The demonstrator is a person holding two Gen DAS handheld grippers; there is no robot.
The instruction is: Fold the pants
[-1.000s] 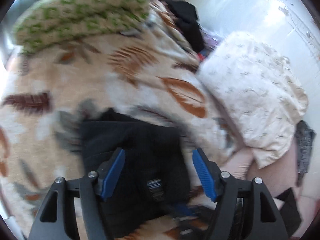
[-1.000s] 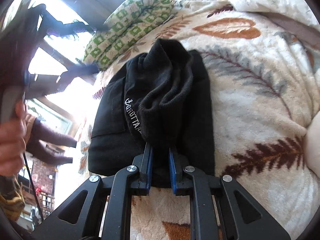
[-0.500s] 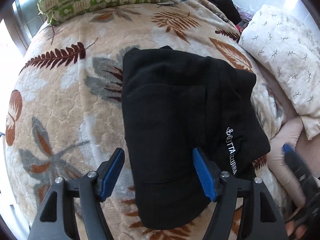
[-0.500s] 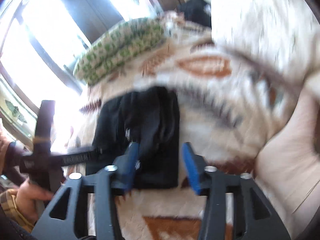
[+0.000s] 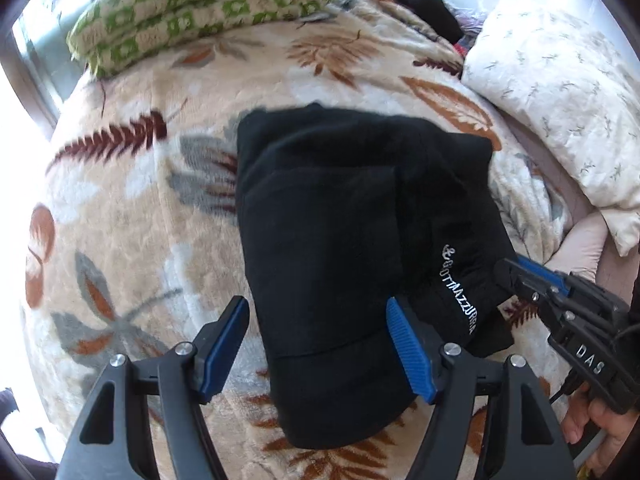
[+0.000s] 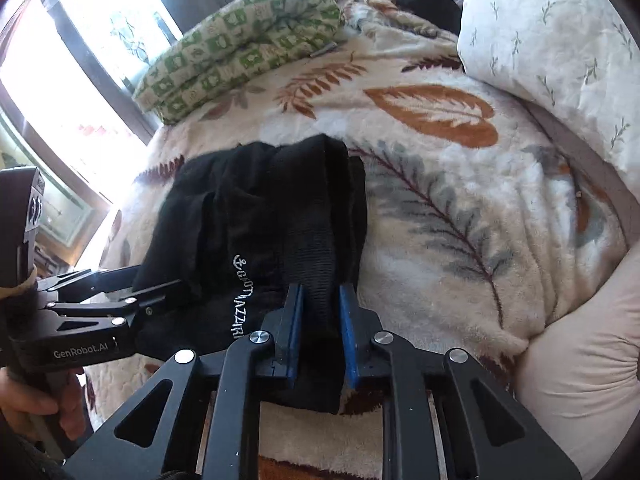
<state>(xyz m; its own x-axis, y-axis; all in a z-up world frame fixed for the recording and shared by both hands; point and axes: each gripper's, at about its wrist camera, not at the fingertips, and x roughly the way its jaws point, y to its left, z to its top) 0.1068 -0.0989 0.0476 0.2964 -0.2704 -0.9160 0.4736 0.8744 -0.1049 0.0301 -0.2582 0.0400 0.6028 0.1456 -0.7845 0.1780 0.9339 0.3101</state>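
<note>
Black pants (image 5: 332, 248), part-folded on bed blanket (image 5: 132, 216). Right claw (image 6: 320, 332) closing on ribbed cuff; left claw (image 5: 316, 344) opening, astride near edge. Risk: thick folds slipping, bundle unrolling.

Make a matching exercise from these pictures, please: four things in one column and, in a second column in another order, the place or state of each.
Things:
1. pants
2. green quilt
3. right gripper
4. left gripper

Place or state:
A. jaws wide, opening, over the near edge of the pants
B. folded, black, in the middle of the leaf blanket
C. jaws closing on a fold of black cloth
D. folded at the far end of the bed, by the window

Pairs: 1-B, 2-D, 3-C, 4-A
</note>
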